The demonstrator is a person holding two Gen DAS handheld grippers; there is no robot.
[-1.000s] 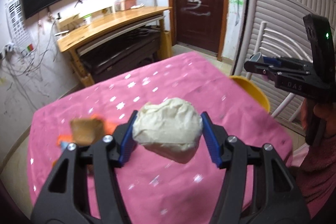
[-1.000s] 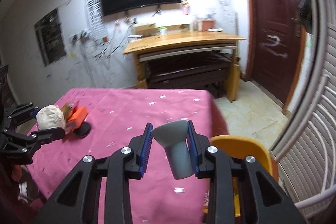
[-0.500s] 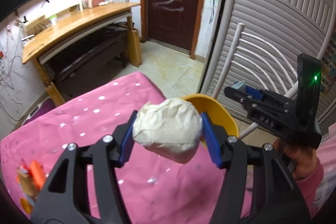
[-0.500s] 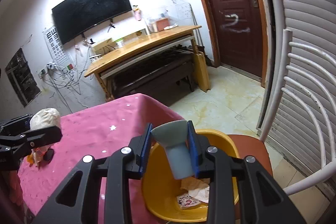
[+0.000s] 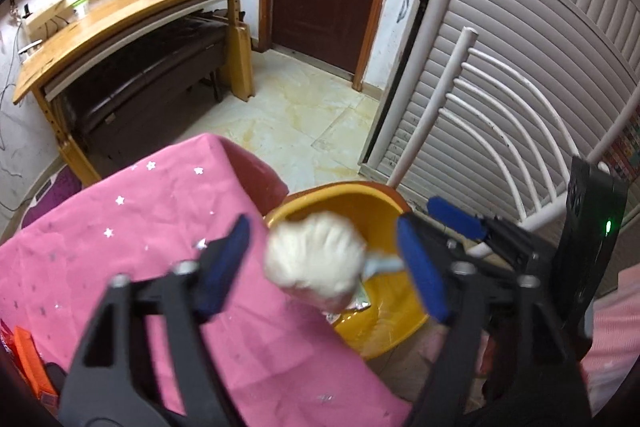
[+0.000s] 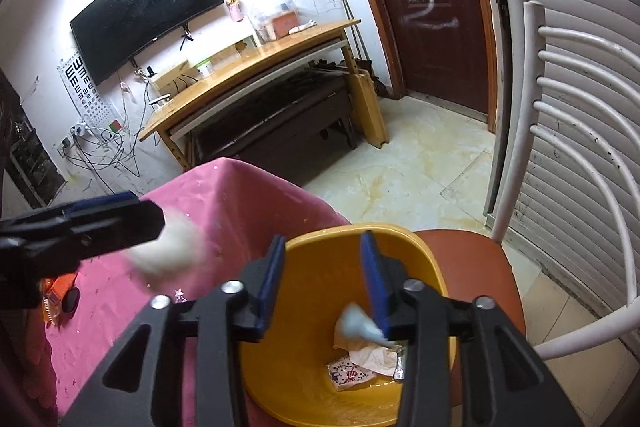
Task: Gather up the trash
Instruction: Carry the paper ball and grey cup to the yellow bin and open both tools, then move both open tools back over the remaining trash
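Left gripper (image 5: 324, 263) gapes, paper wad (image 5: 316, 261) over basin rim (image 5: 320, 195)

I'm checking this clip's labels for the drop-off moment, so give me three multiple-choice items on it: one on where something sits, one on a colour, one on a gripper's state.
1. Where does the yellow basin stand?
A. on the pink tablecloth
B. on the seat of the chair
C. on the wooden desk

2. What colour are the pads on the right gripper?
A. blue
B. red
C. white

3. How does the left gripper stand to the white paper wad?
A. shut tight on it
B. jaws apart, clear of the wad on both sides
C. nowhere near it

Answers:
1 B: the right wrist view shows the basin on the brown seat of the chair, beside the table's edge.
2 A: both pads are blue.
3 B: the left wrist view shows a gap between each pad and the blurred wad, over the basin's near rim.
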